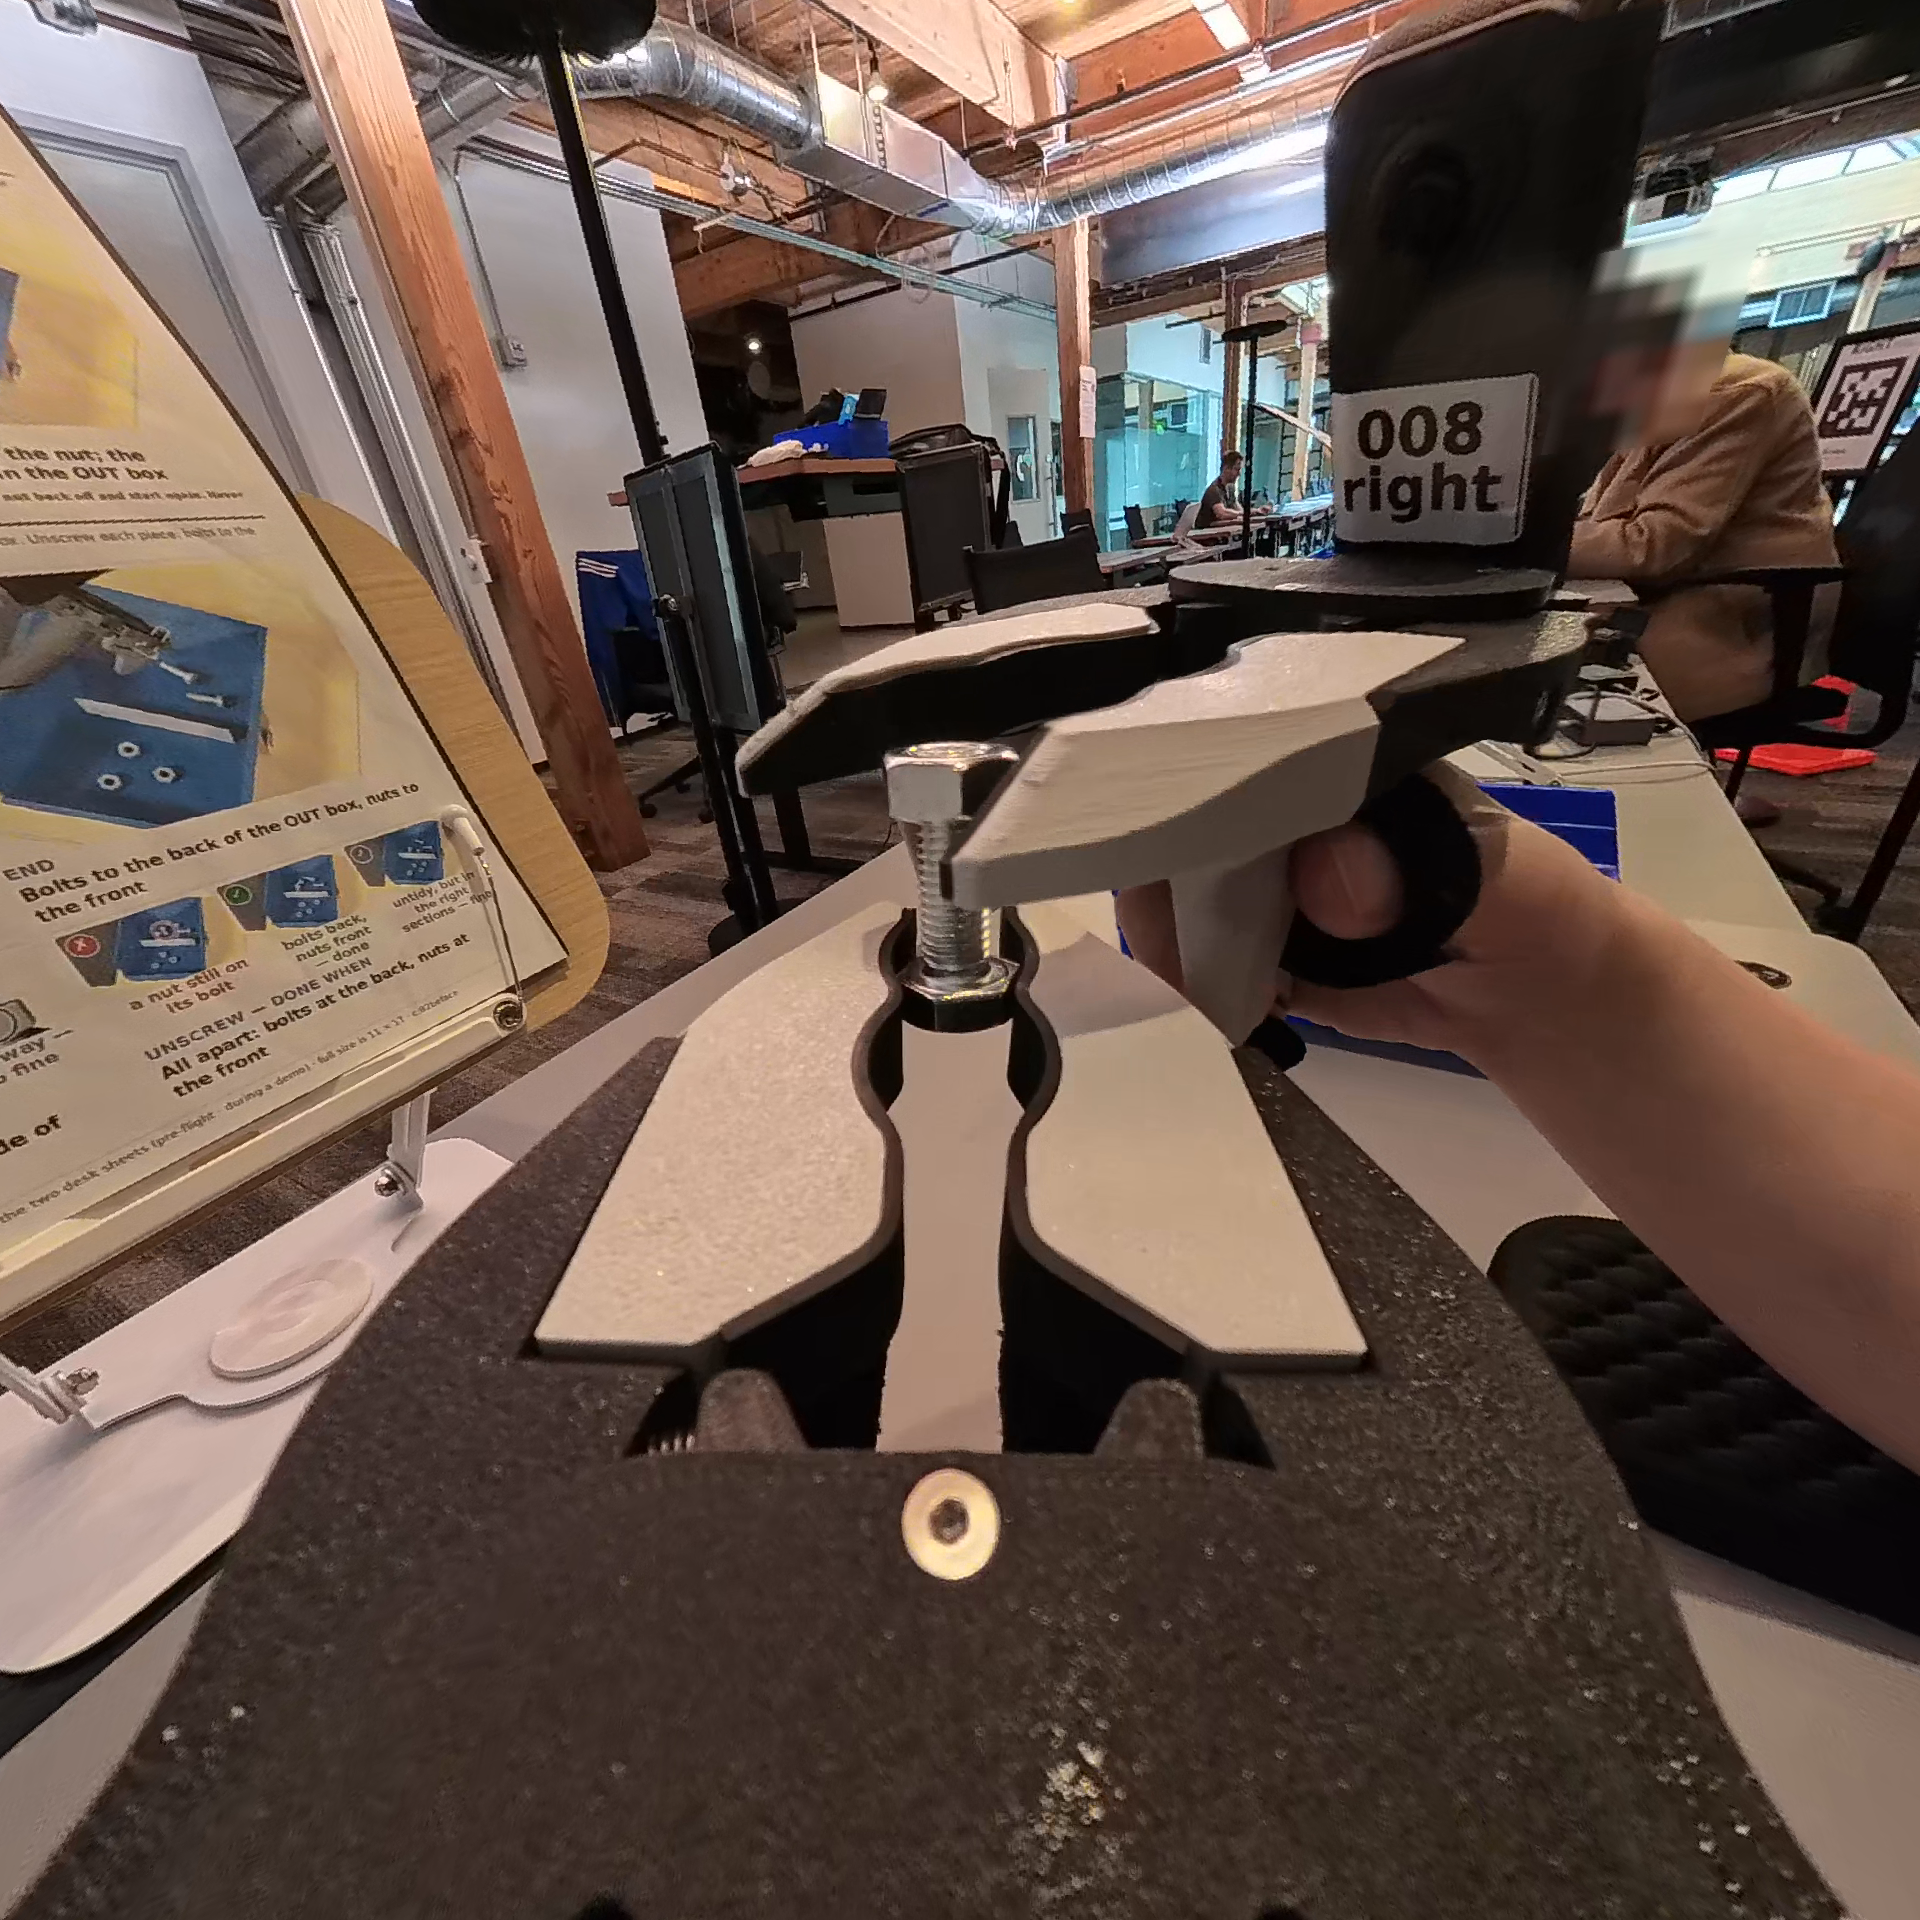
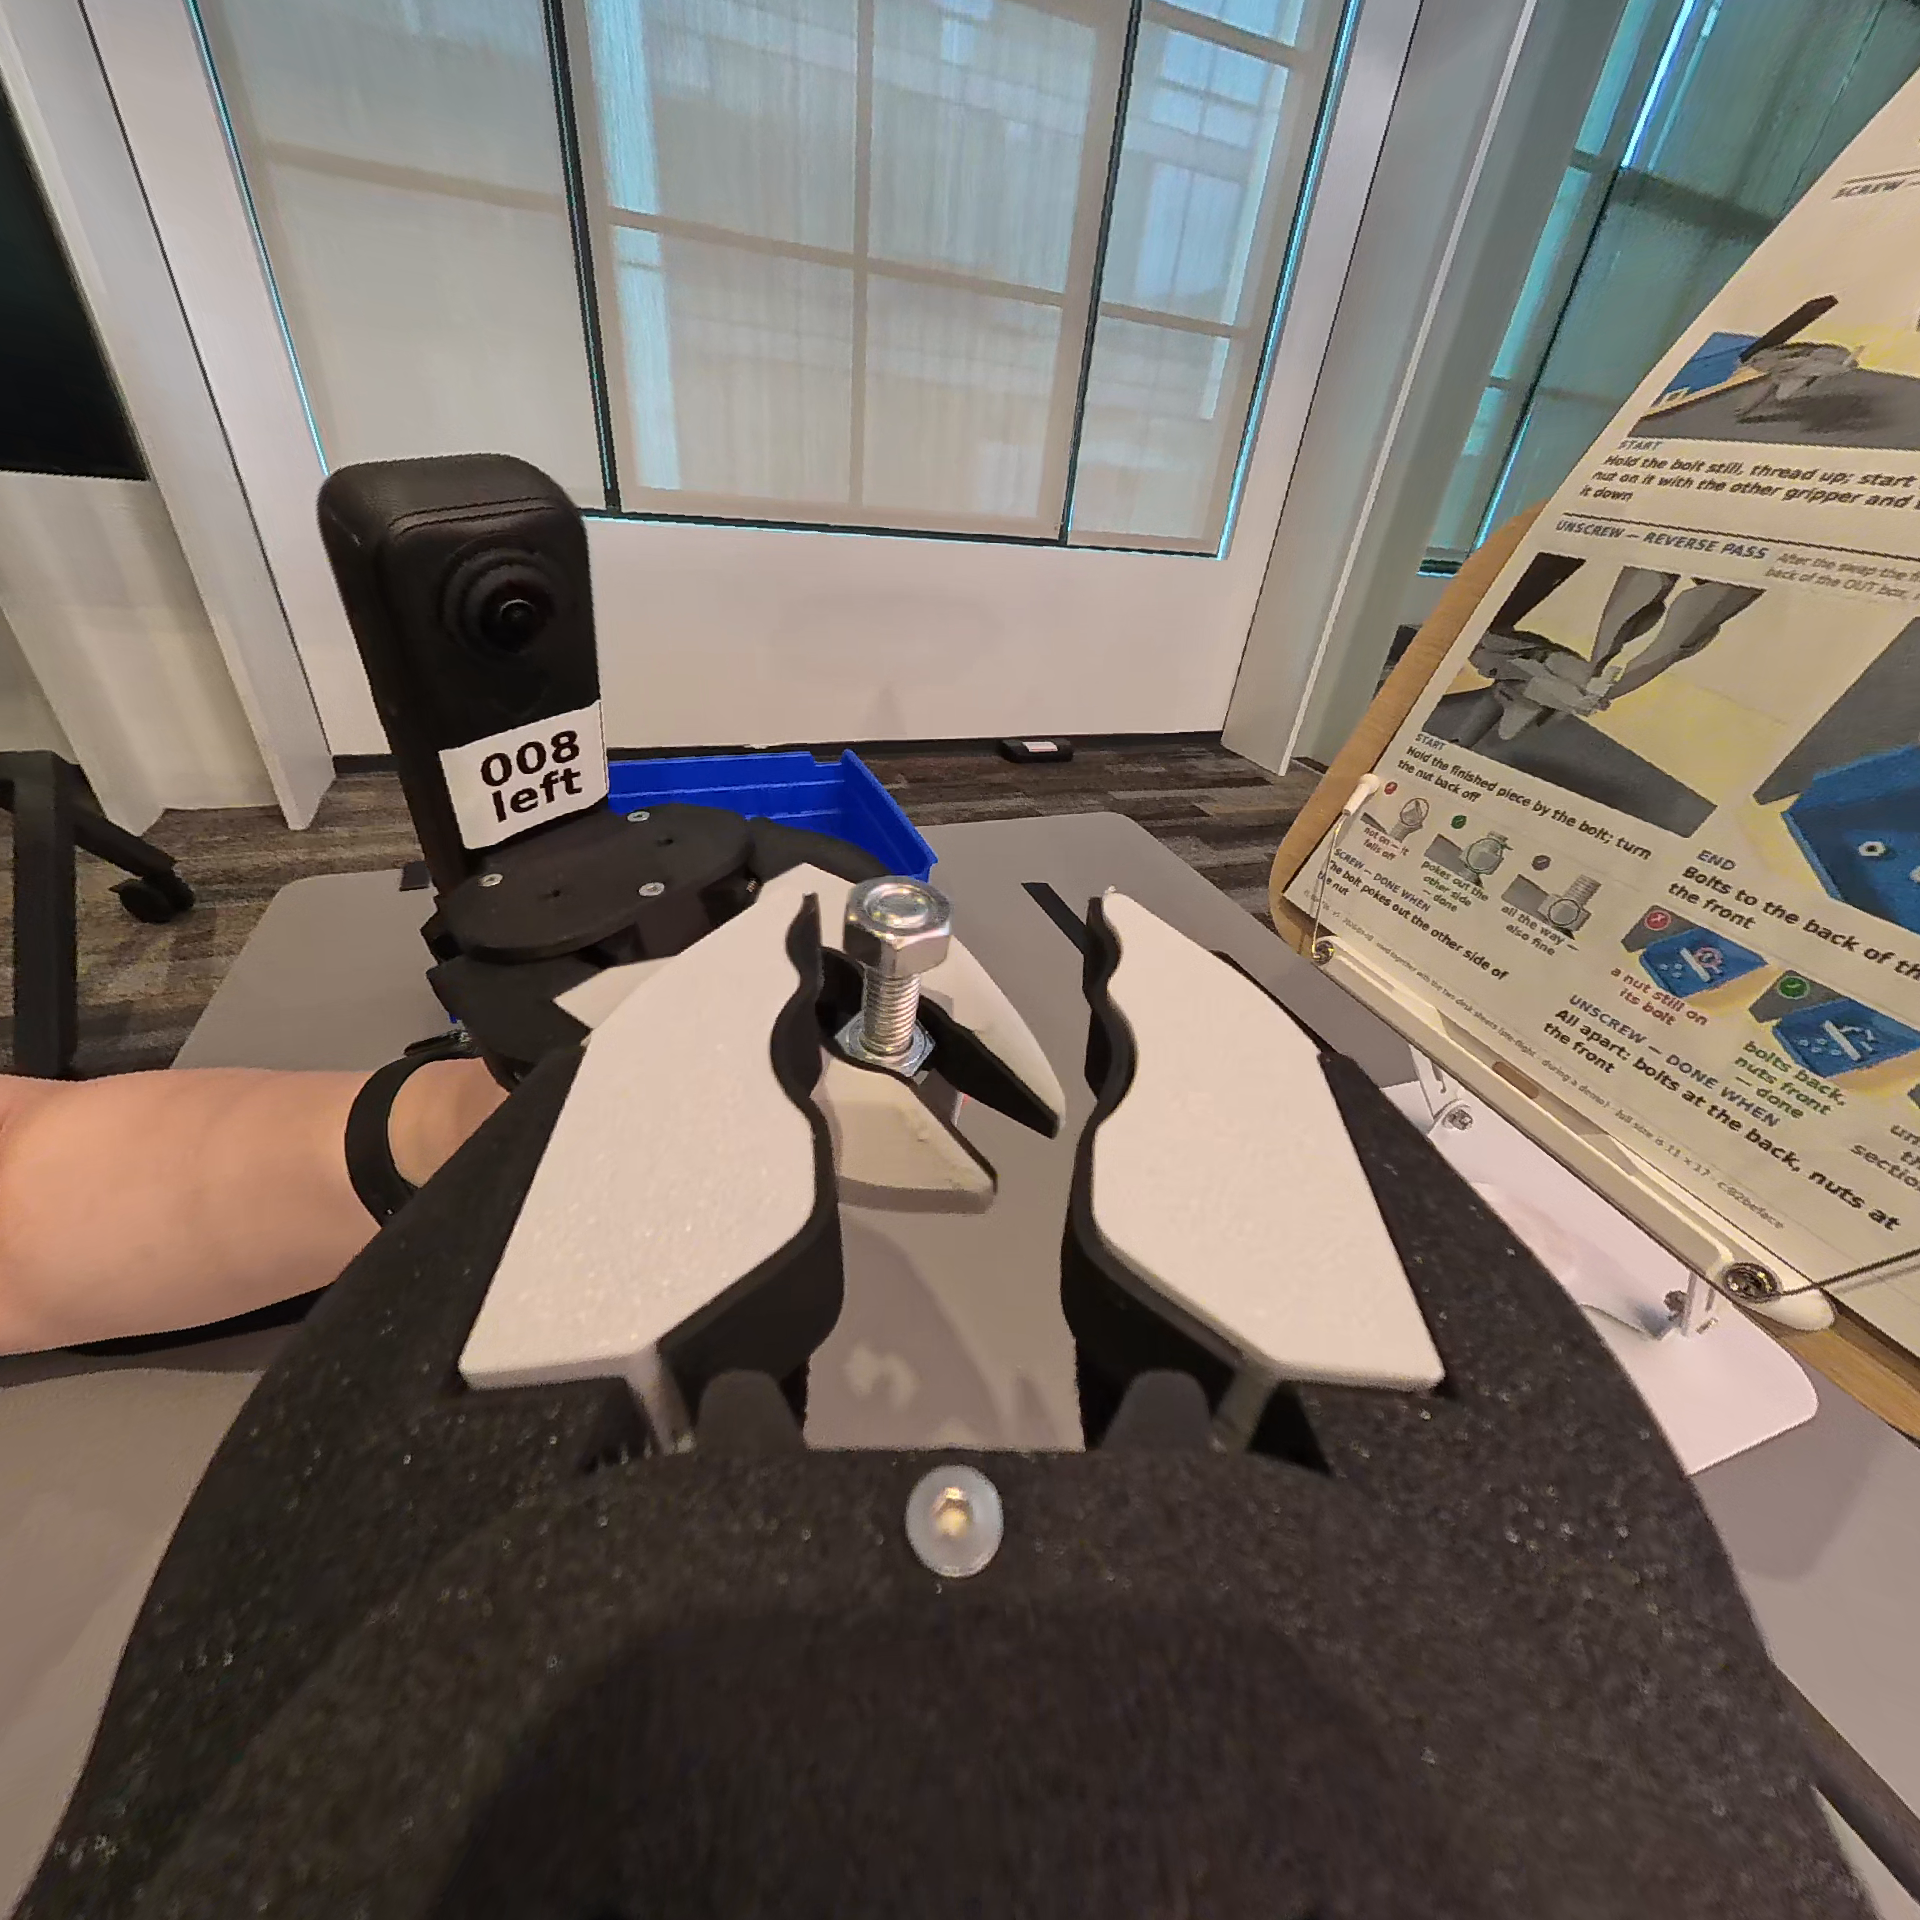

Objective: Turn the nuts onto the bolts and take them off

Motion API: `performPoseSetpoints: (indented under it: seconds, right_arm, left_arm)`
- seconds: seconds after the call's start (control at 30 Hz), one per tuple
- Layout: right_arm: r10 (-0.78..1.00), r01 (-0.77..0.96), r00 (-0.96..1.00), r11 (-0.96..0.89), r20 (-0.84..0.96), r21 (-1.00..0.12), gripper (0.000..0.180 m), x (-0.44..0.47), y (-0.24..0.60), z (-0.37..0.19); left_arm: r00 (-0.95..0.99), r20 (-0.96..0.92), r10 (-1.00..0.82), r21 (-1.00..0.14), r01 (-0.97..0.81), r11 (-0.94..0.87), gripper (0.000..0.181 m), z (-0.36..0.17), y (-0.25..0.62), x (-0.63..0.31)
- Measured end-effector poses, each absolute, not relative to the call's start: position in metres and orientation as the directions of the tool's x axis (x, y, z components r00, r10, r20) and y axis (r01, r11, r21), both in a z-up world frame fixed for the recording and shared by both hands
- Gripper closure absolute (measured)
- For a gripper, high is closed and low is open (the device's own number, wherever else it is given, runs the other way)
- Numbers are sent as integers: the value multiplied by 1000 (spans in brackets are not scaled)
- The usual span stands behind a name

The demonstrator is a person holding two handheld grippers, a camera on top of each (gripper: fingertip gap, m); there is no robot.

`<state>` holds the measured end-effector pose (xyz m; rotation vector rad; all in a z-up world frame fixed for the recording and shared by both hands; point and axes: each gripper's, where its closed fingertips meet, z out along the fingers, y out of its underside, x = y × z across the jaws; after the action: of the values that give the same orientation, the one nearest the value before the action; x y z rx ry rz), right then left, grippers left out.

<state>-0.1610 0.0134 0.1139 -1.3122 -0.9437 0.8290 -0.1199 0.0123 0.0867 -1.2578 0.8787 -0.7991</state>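
A silver bolt (image 1: 948, 831) stands upright, head on top, with a silver nut (image 1: 956, 987) low on its thread. My left gripper (image 1: 961, 951) is shut on the nut, which sits in the notch near its fingertips. My right gripper (image 1: 857, 816) comes in from the right, held by a hand (image 1: 1455, 987). Its jaws are open, one on each side of the bolt head. In the right wrist view the bolt head (image 2: 896, 920) sits between the tips of my right gripper (image 2: 956, 914), close to the left finger (image 2: 665, 1143). The left gripper (image 2: 1013, 1138) holds the nut (image 2: 883, 1044) below.
An instruction board (image 1: 208, 727) stands at the left of the table, and shows at the right in the right wrist view (image 2: 1662, 831). A blue bin (image 2: 769, 800) sits behind the left gripper. A black wrist pad (image 1: 1704, 1423) lies at the right. A person (image 1: 1704, 520) sits far back. There is about 4 cm between the tips of the two grippers.
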Motion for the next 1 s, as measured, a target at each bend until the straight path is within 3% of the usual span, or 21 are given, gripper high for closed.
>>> performPoseSetpoints:
  seconds: [1.0]
  right_arm:
    - [934, -36, 353, 65, 48, -997, 133, -152, 5, 123]
  left_arm:
    - [447, -103, -888, -989, 47, 139, 166, 92, 10, -122]
